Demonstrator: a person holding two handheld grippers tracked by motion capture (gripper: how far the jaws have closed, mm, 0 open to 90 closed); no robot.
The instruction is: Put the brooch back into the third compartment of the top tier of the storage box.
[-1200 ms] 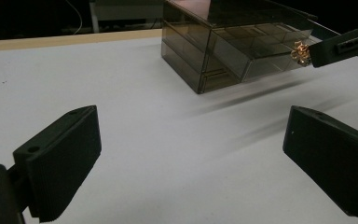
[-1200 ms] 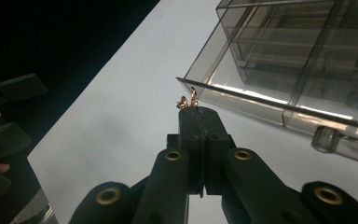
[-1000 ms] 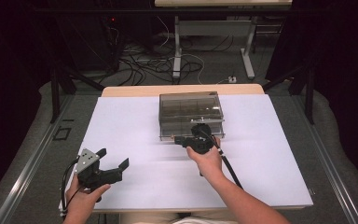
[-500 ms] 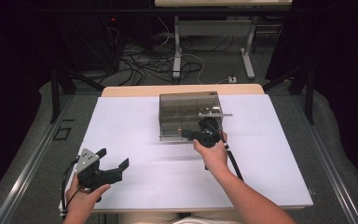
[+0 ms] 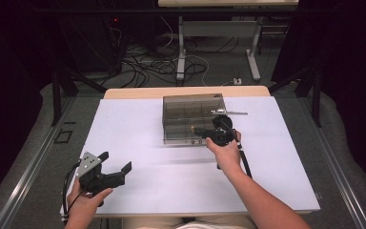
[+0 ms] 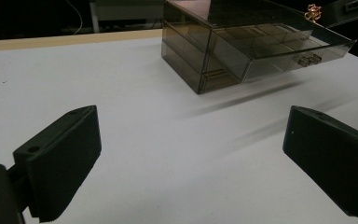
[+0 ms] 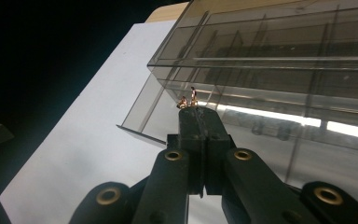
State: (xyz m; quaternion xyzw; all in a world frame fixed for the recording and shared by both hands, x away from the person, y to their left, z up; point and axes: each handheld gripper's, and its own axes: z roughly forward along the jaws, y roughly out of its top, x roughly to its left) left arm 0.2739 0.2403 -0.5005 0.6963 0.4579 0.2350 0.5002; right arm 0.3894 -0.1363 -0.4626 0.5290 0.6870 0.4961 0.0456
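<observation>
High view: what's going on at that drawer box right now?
A person works at a white table with a gripper in each hand. The right gripper, jaws shut on a small gold-coloured trinket, holds it over the open drawer of the smoky clear drawer box. The left gripper sits near the table's front-left corner with its jaws open and empty. The trinket is not yet released.

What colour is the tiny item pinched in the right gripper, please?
Coppery gold item, clearest in the right gripper view.
</observation>
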